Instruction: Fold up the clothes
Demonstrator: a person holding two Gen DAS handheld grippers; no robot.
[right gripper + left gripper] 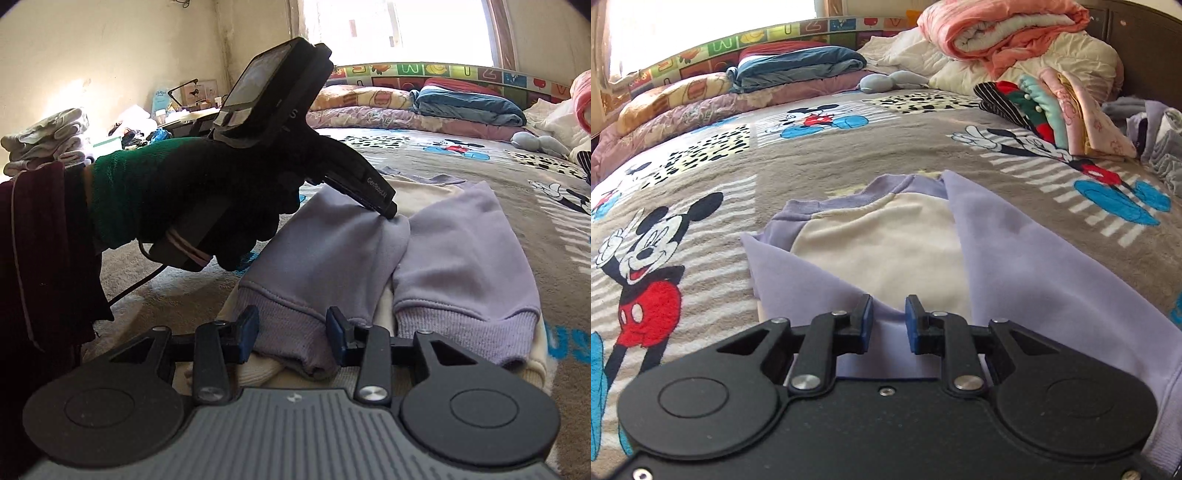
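A cream sweatshirt (886, 243) with lilac sleeves lies flat on the Mickey Mouse blanket (820, 162), both sleeves folded in over its body. My left gripper (888, 320) is open with its tips pressed down on the left lilac sleeve (820, 280); it also shows in the right wrist view (388, 212), touching that sleeve (332, 236). My right gripper (291, 334) is open, its jaws either side of the left sleeve's ribbed cuff (284, 332). The right sleeve (465, 258) lies beside it.
A stack of folded clothes (1060, 110) stands at the right of the bed. Rolled quilts (1008, 33) and pillows (798, 66) line the far side. A small grey soft toy (886, 79) lies near them. A cluttered desk (166, 122) stands left of the bed.
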